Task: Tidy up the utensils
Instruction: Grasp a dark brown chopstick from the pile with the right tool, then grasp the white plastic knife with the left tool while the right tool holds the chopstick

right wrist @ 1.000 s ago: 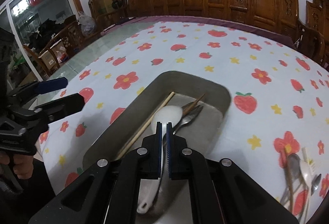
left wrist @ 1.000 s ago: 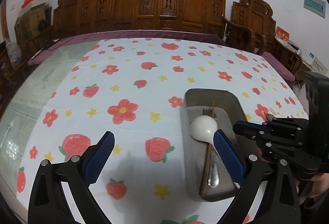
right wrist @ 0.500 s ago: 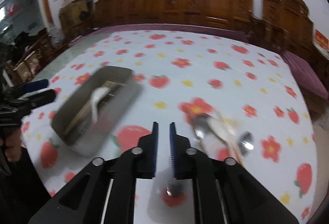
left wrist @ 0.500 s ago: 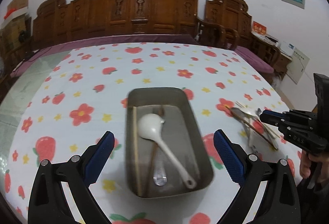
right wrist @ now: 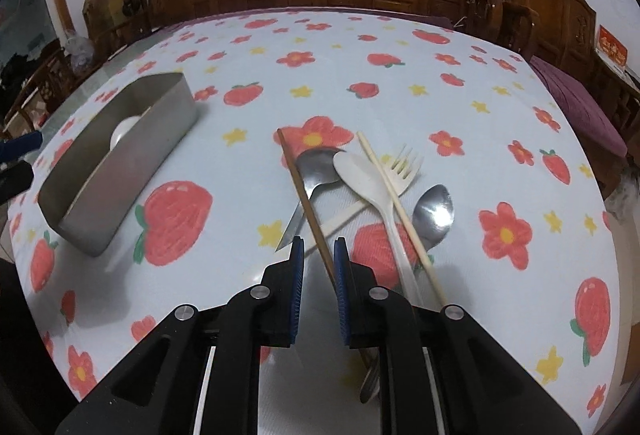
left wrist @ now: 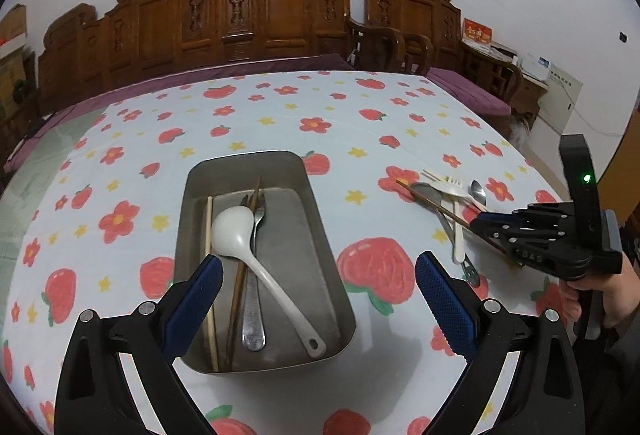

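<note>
A steel tray (left wrist: 248, 157) holds a white ladle (left wrist: 232, 231), a metal fork (left wrist: 254, 315) and chopsticks (left wrist: 209, 235). My left gripper (left wrist: 318, 263) hovers wide open just before the tray, with nothing between its fingers. To the right lies a loose pile: a brown chopstick (right wrist: 304, 195), a white plastic spoon (right wrist: 360, 175), a white fork (right wrist: 404, 167), a pale chopstick (right wrist: 400, 211) and two metal spoons (right wrist: 434, 207). My right gripper (right wrist: 319, 247) hangs over the near end of the brown chopstick, jaws slightly apart with the stick between them, the pads not pressing it.
The tray (right wrist: 128, 163) sits left of the pile on a strawberry and flower tablecloth (right wrist: 360, 55). Carved wooden chairs (left wrist: 280, 15) line the table's far edge. A person's hand (left wrist: 592, 295) holds the right gripper (left wrist: 478, 223) at the table's right side.
My right gripper has left the tray, where it was shut, and swung right over the loose pile with its jaws parted a little. My left gripper shifted right, bringing the tray between its fingers.
</note>
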Tool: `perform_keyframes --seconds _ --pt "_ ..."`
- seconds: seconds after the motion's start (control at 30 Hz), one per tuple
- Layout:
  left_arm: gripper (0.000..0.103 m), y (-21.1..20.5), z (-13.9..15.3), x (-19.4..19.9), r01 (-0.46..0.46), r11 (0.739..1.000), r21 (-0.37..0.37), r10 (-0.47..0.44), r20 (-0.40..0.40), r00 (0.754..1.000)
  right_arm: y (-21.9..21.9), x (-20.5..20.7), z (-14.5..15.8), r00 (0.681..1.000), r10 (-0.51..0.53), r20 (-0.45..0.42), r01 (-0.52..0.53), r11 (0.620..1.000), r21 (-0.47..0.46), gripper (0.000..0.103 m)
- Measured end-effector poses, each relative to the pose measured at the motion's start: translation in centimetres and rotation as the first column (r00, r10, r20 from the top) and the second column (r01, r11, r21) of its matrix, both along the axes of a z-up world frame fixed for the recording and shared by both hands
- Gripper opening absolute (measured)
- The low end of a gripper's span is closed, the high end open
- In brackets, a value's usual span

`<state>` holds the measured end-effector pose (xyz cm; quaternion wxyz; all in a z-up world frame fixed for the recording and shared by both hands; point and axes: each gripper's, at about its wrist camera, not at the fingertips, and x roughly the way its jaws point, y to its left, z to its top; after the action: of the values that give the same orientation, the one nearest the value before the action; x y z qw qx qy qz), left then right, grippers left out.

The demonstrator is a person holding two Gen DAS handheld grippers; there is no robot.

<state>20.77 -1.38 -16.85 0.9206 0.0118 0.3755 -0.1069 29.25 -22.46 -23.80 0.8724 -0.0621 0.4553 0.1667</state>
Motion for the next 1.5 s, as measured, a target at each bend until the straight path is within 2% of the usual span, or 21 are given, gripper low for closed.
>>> perform_keyframes --seconds 0.17,0.23,0.33,0.4,0.47,0.6,0.77,1.1,1.33,1.5 --pt "0.093 -0.2 0.0 0.0 0.002 1.0 0.0 -0.002 -0.001 1.0 0.8 0.1 -1.3 0.999 0.027 -0.031 -0.029 0.998 -0.06 0.019" --pt "0.093 -0.3 0.0 -0.1 0.004 1.0 0.002 -0.004 0.001 1.0 1.2 -0.2 -1.5 0.999 0.042 -0.023 -0.044 0.995 -0.085 0.016" --pt "0.093 -0.8 0.0 -0.4 0.008 1.0 0.005 -0.008 0.002 1.0 1.7 -0.4 -1.5 0.998 0.06 -0.023 -0.062 0.994 -0.087 0.006" --pt "0.093 -1.2 0.0 -0.5 0.01 1.0 0.01 -0.01 0.002 1.0 1.9 -0.5 -1.2 0.997 0.071 -0.013 -0.071 0.994 -0.082 0.006" --pt "0.093 -1.7 0.1 -0.6 0.016 1.0 0.018 -0.016 0.005 1.0 1.7 -1.0 -0.1 0.997 0.069 0.023 -0.068 0.997 -0.039 0.006" --pt "0.093 -2.9 0.3 -0.6 0.03 0.999 0.027 -0.03 0.003 1.0 0.2 -1.3 1.9 0.996 0.025 0.091 -0.028 0.999 0.028 0.006" --pt "0.093 -4.9 0.1 -0.2 0.059 0.998 0.024 -0.059 -0.024 0.998 -2.7 -0.9 2.9 0.992 -0.048 0.118 0.043 0.998 0.045 0.006" --pt "0.093 -10.0 -2.1 2.0 0.126 0.991 0.046 -0.123 -0.066 0.99 -7.7 0.2 2.1 0.98 -0.164 0.112 0.164 0.986 0.009 0.006" --pt "0.087 -13.3 -3.2 3.8 0.167 0.985 0.038 -0.163 -0.097 0.982 -10.3 0.4 2.2 0.97 -0.215 0.11 0.211 0.976 0.049 0.006" --pt "0.081 -15.7 -4.0 5.0 0.182 0.983 -0.003 -0.181 -0.121 0.976 -12.4 0.5 2.1 0.957 -0.272 0.101 0.267 0.962 0.056 0.006"
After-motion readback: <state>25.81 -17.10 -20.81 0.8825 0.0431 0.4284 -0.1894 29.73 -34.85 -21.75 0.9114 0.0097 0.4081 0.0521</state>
